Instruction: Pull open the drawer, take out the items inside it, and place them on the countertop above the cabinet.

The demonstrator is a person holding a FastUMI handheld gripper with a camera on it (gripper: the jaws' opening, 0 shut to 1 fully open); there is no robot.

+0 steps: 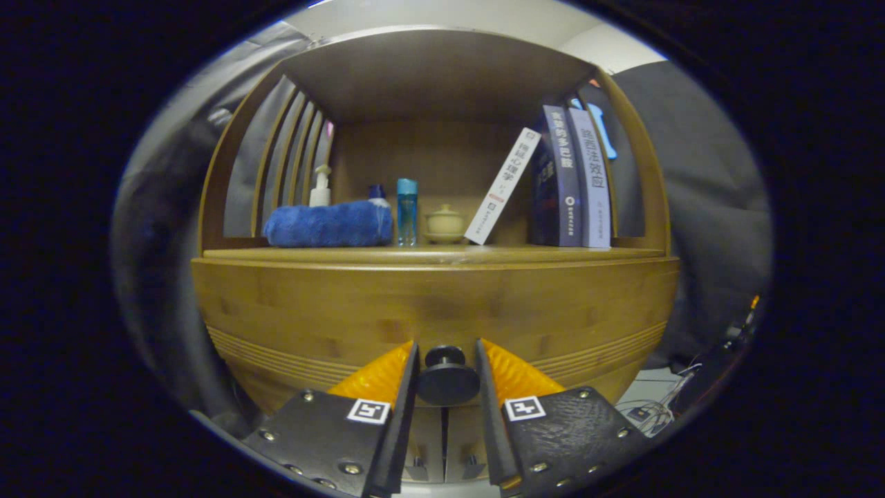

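The gripper (446, 377) pinched the drawer knob (446, 377) between both fingers; a straight, level pull would have served best.

My gripper (446, 360) has its fingers closed in on either side of the drawer knob (446, 377), with no spare room between them. The drawer front (429, 311) blocks the way straight ahead. Above it, the countertop (429, 254) is crowded: a rolled blue towel (328, 223) takes the left, then a pump bottle (320, 187), a blue bottle (406, 211) and a small lidded cup (444, 225). A leaning book (501, 185) and upright books (575, 178) fill the right. A bare strip runs along the front edge.
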